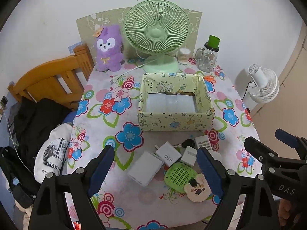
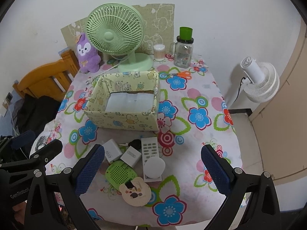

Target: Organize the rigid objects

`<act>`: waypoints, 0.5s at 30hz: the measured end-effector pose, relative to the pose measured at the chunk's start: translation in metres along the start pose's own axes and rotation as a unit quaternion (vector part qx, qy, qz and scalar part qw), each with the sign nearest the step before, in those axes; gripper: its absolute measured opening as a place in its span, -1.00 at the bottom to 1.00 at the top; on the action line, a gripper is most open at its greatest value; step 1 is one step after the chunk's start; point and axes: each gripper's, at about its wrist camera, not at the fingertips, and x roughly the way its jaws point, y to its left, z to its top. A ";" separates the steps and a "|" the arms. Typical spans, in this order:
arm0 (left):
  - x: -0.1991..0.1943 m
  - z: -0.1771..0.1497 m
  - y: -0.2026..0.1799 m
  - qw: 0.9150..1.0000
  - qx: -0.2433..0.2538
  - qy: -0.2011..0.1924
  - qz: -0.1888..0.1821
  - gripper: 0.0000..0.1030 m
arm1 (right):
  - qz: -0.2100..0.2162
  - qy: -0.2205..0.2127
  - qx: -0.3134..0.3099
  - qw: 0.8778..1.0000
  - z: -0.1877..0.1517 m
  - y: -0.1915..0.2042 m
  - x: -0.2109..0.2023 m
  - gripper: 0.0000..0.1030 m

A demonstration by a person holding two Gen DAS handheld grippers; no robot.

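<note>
We see chargers [image 1: 168, 154], a green speaker [image 2: 120, 174] and a remote [image 2: 150, 149] clustered on the table [image 2: 201, 138] just before the patterned box [image 2: 124, 103]; our left claw [image 1: 156, 170] and right claw [image 2: 152, 170] hover spread, gripping nothing.

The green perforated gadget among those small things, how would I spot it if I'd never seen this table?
Find the patterned open box mid-table; a cluster of small items lies in front of it. Among the white chargers sits the green perforated gadget, flat, rounded, covered in tiny holes, the cluster's only bright green piece, partly under a cream bear-shaped disc.
</note>
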 end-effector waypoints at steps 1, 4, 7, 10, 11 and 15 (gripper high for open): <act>-0.001 0.000 0.000 1.000 0.001 -0.001 -0.001 0.73 | 0.001 0.000 0.001 1.000 0.000 0.000 0.000 0.97; -0.004 0.002 0.000 1.000 0.005 -0.006 -0.003 0.73 | 0.001 0.001 0.002 1.000 0.001 0.000 -0.001 0.97; -0.005 0.003 0.001 1.000 0.010 -0.009 -0.004 0.73 | 0.000 0.001 0.002 1.000 0.002 0.001 -0.001 0.97; -0.005 0.004 0.002 1.000 0.014 -0.010 -0.007 0.73 | 0.001 0.000 0.002 1.000 0.004 0.002 -0.001 0.97; -0.005 0.004 0.003 1.000 0.015 -0.011 -0.008 0.73 | 0.001 -0.001 0.001 1.000 0.005 0.002 0.000 0.97; -0.003 0.006 0.004 1.000 0.015 -0.010 -0.011 0.73 | -0.001 -0.002 -0.001 1.000 0.007 0.005 0.001 0.94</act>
